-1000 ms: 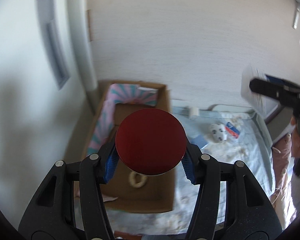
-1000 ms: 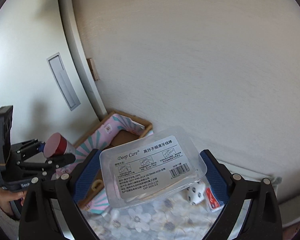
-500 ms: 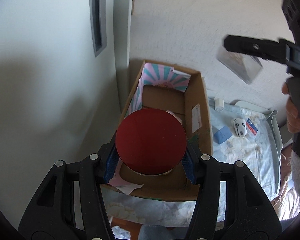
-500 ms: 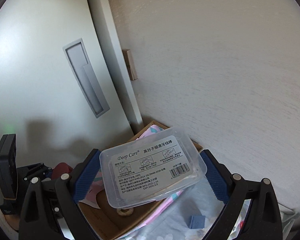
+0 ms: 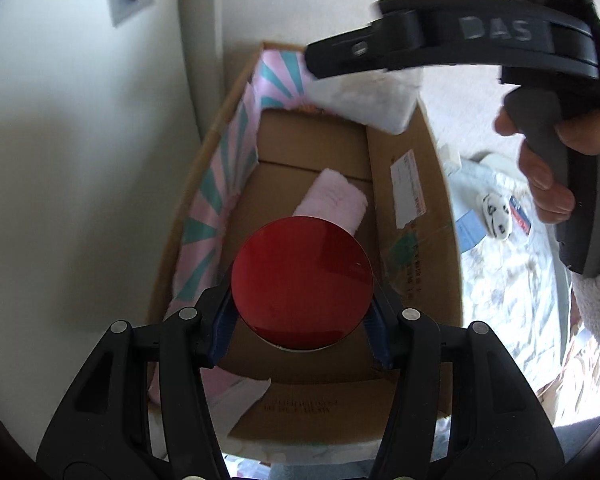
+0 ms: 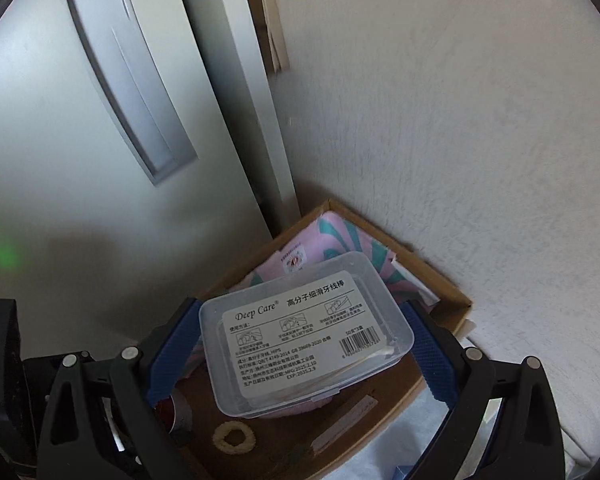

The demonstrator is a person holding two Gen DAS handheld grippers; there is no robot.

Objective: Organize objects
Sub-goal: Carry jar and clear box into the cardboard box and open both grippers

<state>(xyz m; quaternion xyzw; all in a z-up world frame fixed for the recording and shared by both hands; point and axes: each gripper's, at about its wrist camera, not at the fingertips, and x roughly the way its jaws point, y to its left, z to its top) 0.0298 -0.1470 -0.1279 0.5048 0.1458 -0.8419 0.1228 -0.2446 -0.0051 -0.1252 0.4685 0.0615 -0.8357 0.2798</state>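
Observation:
My left gripper [image 5: 302,322] is shut on a round red-topped container [image 5: 302,282] and holds it over the near end of an open cardboard box [image 5: 414,216]. My right gripper [image 6: 306,344] is shut on a clear plastic floss-pick box [image 6: 306,336] with a white label, held over the far end of the same cardboard box [image 6: 440,284]. In the left wrist view the right gripper [image 5: 364,80] and the clear box [image 5: 364,96] hang above the box's far wall. In the right wrist view the red container [image 6: 172,408] shows at lower left.
The box holds a pink-and-teal striped cloth [image 5: 216,184], a folded pink towel [image 5: 332,204] and a pale ring [image 6: 234,438]. It stands in a corner between a white wall [image 6: 440,120] and a grey door [image 6: 80,140]. A spotted toy [image 5: 496,216] lies on the floral sheet [image 5: 508,292].
Both grippers have moved in over the cardboard box. The right gripper with the clear box has come down close above the box's far end. The red container sits lower over the near end.

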